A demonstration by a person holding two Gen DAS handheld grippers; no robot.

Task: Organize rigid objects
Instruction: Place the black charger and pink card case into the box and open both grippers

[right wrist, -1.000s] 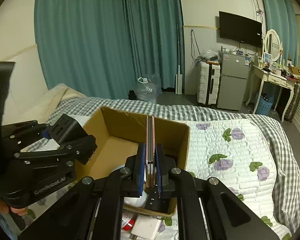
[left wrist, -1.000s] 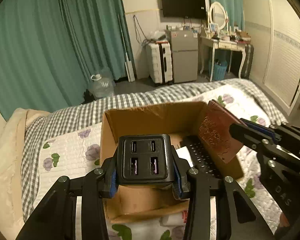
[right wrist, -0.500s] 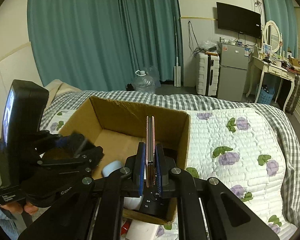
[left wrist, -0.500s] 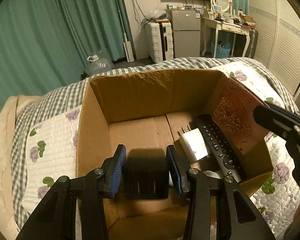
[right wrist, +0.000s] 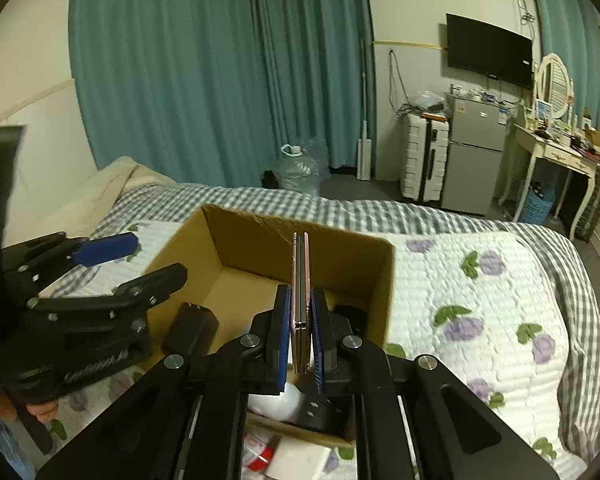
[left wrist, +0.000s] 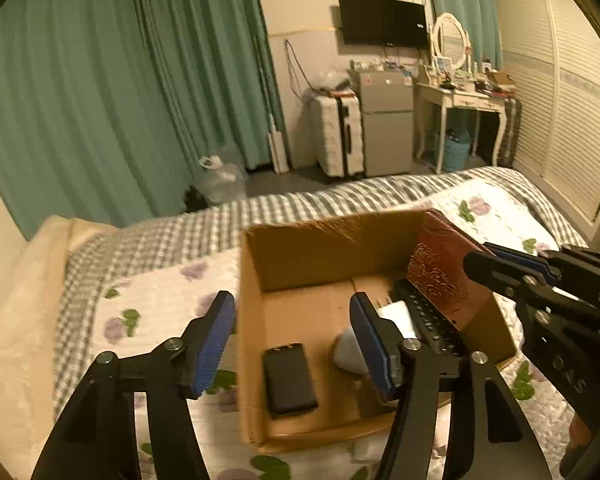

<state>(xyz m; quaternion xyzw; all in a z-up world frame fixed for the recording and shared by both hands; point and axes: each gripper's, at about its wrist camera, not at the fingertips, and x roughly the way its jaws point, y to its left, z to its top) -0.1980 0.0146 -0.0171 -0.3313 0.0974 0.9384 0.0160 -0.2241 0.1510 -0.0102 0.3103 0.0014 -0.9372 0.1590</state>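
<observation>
Left wrist view is showing your left gripper with its jaws opening, and nothing is sitting between the blue pads. Below and beyond them, the black charger block is lying flat on the floor of the cardboard box, near the box's left wall. To its right inside the box, a white rounded object, a white plug adapter and a black remote control are lying close together, partly hidden by your right finger. The box is resting on the bed, on its flowered quilt.

Your right gripper is clamping a thin reddish-brown case edge-on, upright between its pads, and holding it over the right side of the box. In the left wrist view that same case is showing its embossed flower pattern and is leaning over the remote; you cannot tell whether it is touching the box wall. Some small items are lying on the quilt in front of the box, too blurred to name.
</observation>
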